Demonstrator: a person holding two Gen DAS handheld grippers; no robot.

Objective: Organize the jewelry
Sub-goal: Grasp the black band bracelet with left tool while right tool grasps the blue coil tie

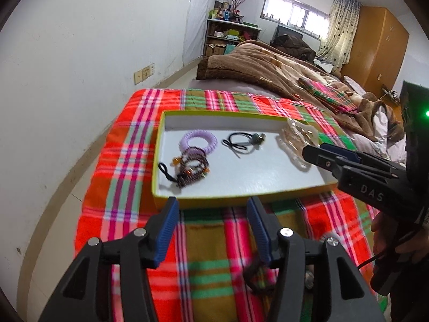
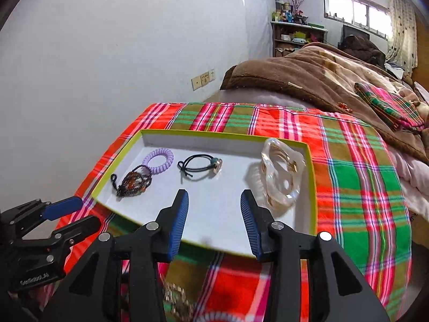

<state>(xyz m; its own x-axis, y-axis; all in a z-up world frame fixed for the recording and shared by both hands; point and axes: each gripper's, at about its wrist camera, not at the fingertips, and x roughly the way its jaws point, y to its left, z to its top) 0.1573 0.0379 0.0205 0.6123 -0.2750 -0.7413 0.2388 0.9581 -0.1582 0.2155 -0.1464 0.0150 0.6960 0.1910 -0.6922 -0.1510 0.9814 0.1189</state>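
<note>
Hovering empty with jaws spread, the left gripper [image 1: 211,225] and right gripper [image 2: 214,222] face the tray [image 2: 312,171] just ahead. Inside lie beads [image 1: 191,173], a coil tie [image 1: 199,141], a black tie [image 1: 241,142] and a clear clip [image 2: 281,171]. Loose pieces lying beneath the grippers likely come next; approach low, pinch centrally. Legible: "DAS", "GenRobot.AI".

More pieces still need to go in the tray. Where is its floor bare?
The widest bare patch in the tray lies along the near rim, between the beaded bracelet and the clear hair claw. A narrower strip runs along the far wall. It is crowded at the left, where the purple coil tie touches the bracelet; the black hair tie sits mid-tray.
</note>
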